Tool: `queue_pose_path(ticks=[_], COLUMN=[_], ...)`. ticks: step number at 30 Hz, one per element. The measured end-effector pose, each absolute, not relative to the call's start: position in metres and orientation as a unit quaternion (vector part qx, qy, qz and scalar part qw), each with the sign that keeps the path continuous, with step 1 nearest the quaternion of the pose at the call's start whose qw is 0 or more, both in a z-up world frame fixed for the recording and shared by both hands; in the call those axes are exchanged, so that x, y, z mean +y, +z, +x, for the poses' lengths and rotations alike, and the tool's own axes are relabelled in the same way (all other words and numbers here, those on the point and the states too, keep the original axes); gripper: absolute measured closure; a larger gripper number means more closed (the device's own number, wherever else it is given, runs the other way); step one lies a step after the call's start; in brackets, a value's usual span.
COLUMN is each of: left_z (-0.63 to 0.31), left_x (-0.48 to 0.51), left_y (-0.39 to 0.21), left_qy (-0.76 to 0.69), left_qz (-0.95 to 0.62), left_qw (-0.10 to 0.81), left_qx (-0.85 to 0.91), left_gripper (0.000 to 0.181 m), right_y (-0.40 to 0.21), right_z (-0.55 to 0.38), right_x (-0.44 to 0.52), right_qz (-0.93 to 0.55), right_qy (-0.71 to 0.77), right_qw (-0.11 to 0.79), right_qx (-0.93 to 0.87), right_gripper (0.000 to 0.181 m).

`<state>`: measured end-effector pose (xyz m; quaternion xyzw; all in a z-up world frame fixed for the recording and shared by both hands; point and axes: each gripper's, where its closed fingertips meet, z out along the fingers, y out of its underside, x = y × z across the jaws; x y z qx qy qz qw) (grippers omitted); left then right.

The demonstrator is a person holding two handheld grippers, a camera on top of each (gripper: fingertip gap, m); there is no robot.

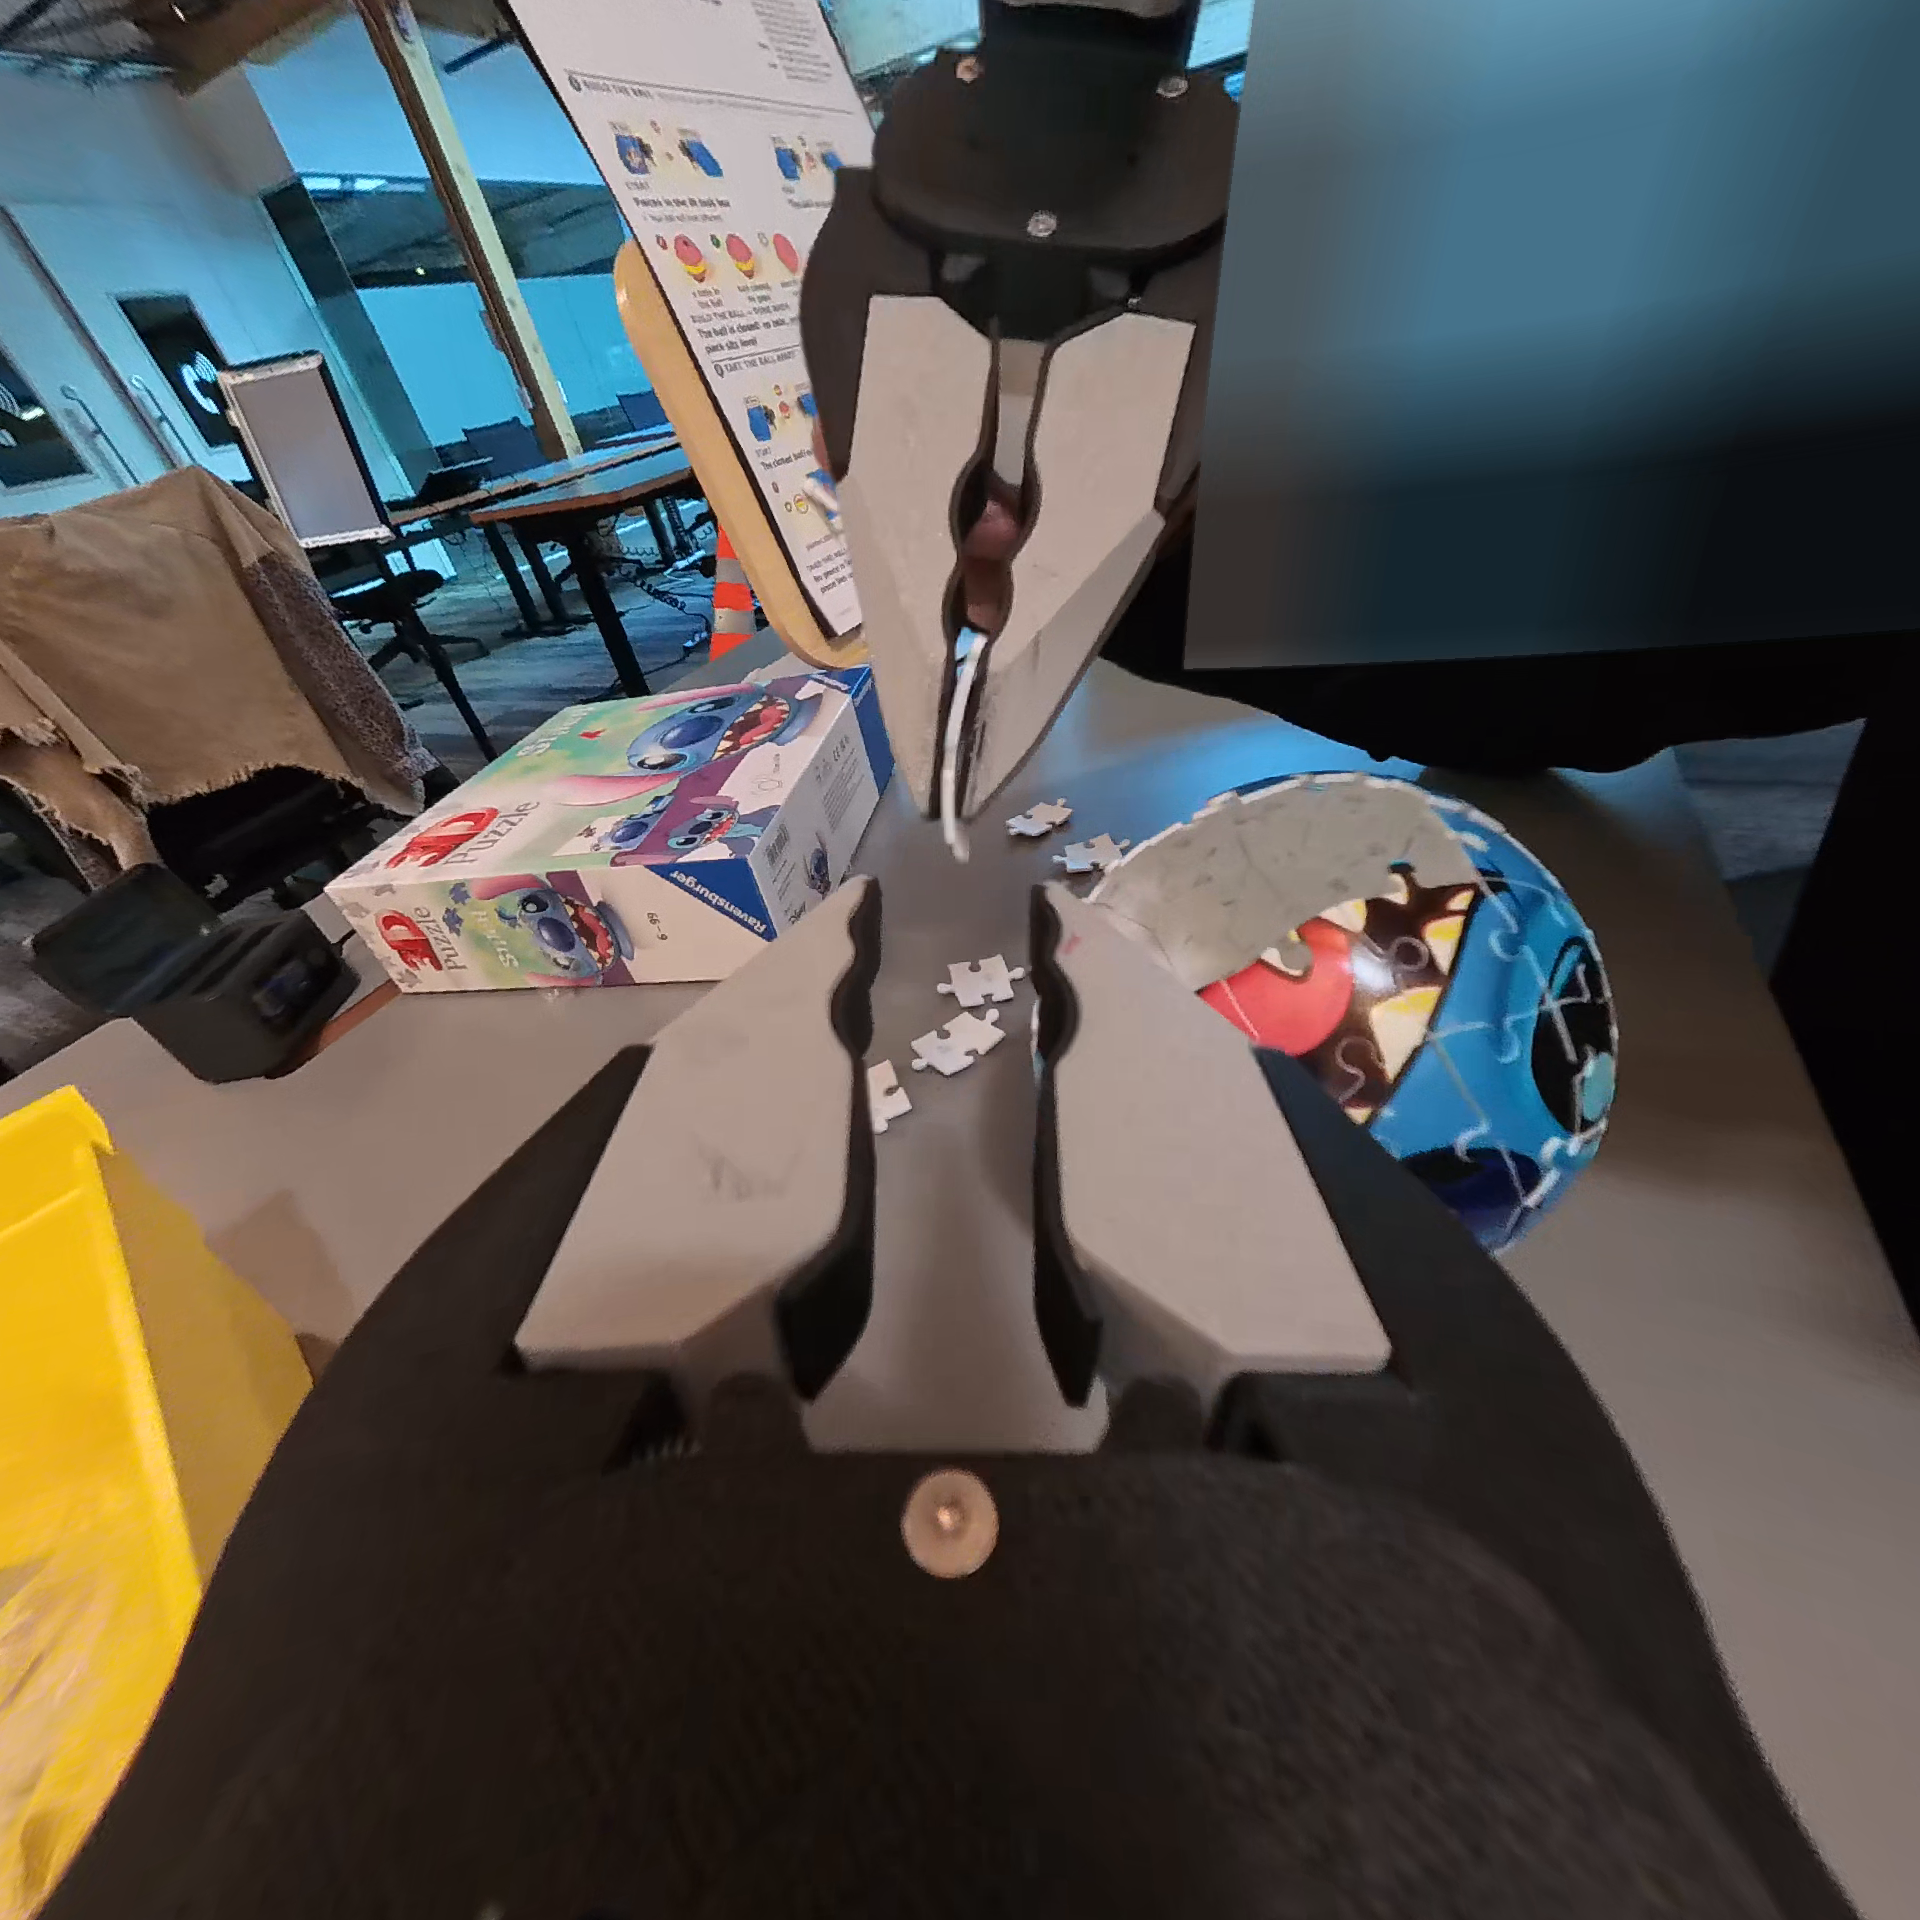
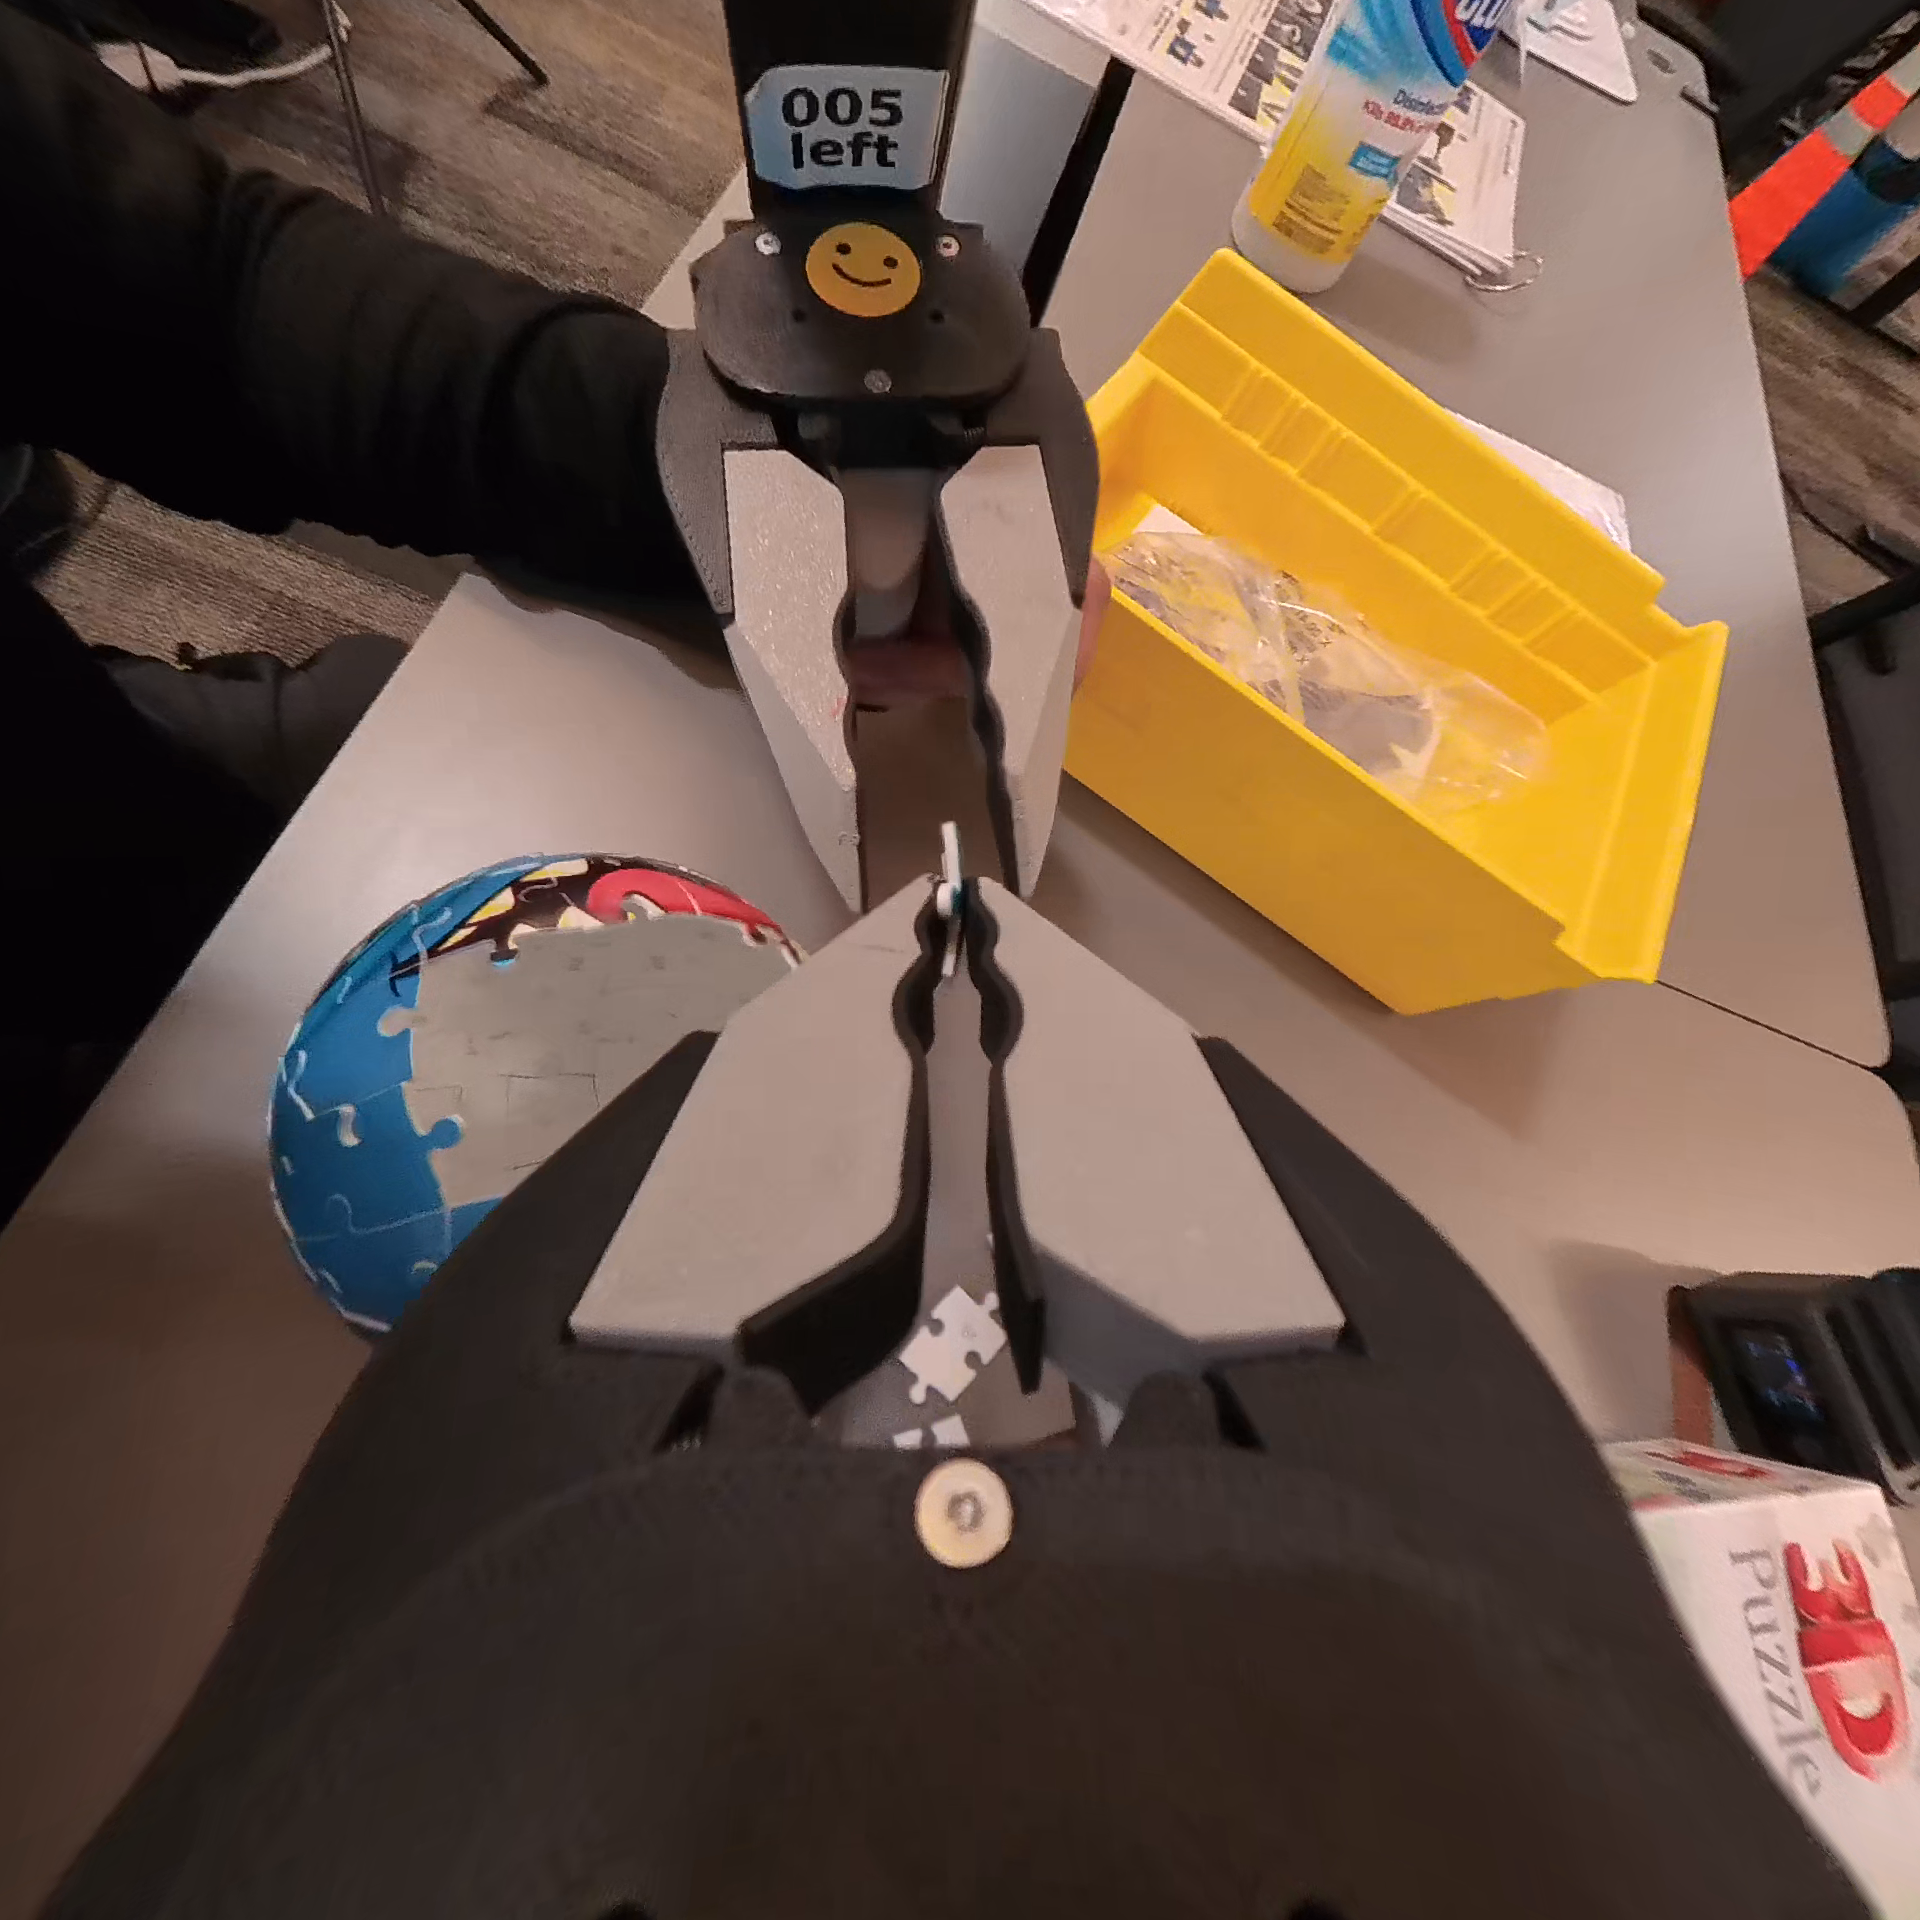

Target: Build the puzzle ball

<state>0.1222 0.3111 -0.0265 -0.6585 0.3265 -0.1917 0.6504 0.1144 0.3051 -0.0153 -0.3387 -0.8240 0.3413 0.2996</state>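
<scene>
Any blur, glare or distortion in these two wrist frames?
Left wrist view: strong fisheye bending at the edges, cold blue background, right gripper soft, glare on the partly built blue puzzle ball. Right wrist view: warmer cast, yellow plastic bin sharp, same fisheye stretch.

**Two matching black-and-grey grippers**

The left gripper (image 2: pixel 940 862) has a black, rough-textured body shaped like a broad shield, with two grey wedge fingers (image 2: pixel 784 623) lined in black, wavy-edged pads. A round yellow smiley sticker (image 2: pixel 862 270) sits on its top plate, flanked by small silver screws, and a pale blue label (image 2: pixel 842 130) is stuck on the black handle above. A black sleeve (image 2: pixel 343 384) reaches in behind it. The right gripper (image 1: pixel 961 821) is the same build: black body, grey fingers, wavy pads, and one silver screw (image 1: pixel 1041 222) at the plate's front edge.
</scene>
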Motion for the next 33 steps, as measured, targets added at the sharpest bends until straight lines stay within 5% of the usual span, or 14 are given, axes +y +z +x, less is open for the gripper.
queue_pose_path(ticks=[7, 33], left_z=[0.123, 0.117], left_x=[0.31, 0.317], left_y=[-0.025, -0.027], left_qy=[-0.192, -0.195], left_qz=[-0.651, -0.671], left_qw=[0.655, 0.646], left_qx=[0.332, 0.308], left_gripper=[0.178, 0.181], right_y=[-0.024, -0.009], right_z=[0.112, 0.109], right_x=[0.3, 0.309], right_qz=[-0.338, -0.341], right_qy=[0.35, 0.36], right_qw=[0.279, 0.313], right_qx=[-0.828, -0.81], right_gripper=[0.181, 0.181])
